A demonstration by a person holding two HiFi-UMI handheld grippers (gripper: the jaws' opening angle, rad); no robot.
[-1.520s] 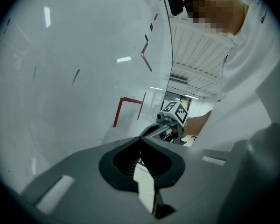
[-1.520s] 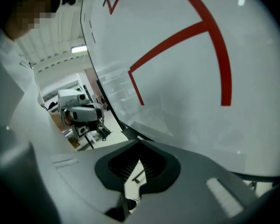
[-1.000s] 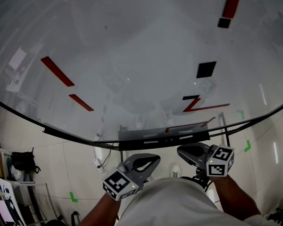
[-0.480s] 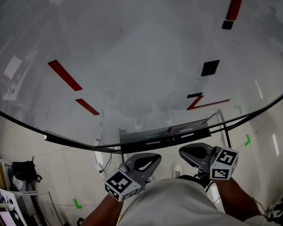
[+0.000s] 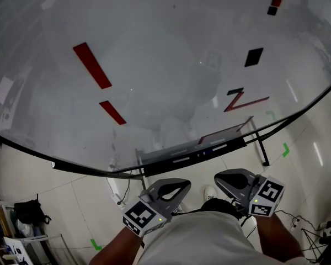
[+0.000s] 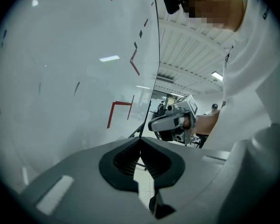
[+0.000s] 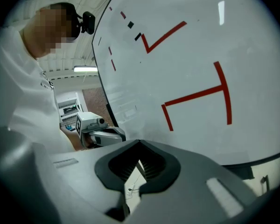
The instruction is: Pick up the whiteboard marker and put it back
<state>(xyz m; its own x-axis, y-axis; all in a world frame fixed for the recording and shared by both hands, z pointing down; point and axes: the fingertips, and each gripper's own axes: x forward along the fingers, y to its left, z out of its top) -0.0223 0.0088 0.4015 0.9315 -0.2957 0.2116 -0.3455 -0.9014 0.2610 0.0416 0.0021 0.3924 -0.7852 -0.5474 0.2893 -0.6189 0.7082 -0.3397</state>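
Note:
A large whiteboard (image 5: 165, 65) fills the head view, with red strokes (image 5: 91, 65) and black squares (image 5: 254, 57) on it. Its tray ledge (image 5: 193, 153) runs along the bottom edge, with small dark and light shapes on it. I cannot tell which is a marker. My left gripper (image 5: 179, 185) and right gripper (image 5: 222, 180) are held low near my body, below the tray, both shut with nothing in them. The left gripper (image 6: 141, 140) faces the board edge-on, with the right gripper beyond it. The right gripper (image 7: 140, 143) points along the board, past a red T mark (image 7: 210, 94).
Tiled floor lies under the board, with green tape marks (image 5: 287, 149) and a cable (image 5: 289, 221). The board's stand leg (image 5: 259, 142) comes down on the right. A dark bag (image 5: 27, 211) and shelves stand at the lower left.
The head view has shifted, so the board's marks sit higher and further right. Both grippers stay shut near my body; the right one has drifted slightly right and down.

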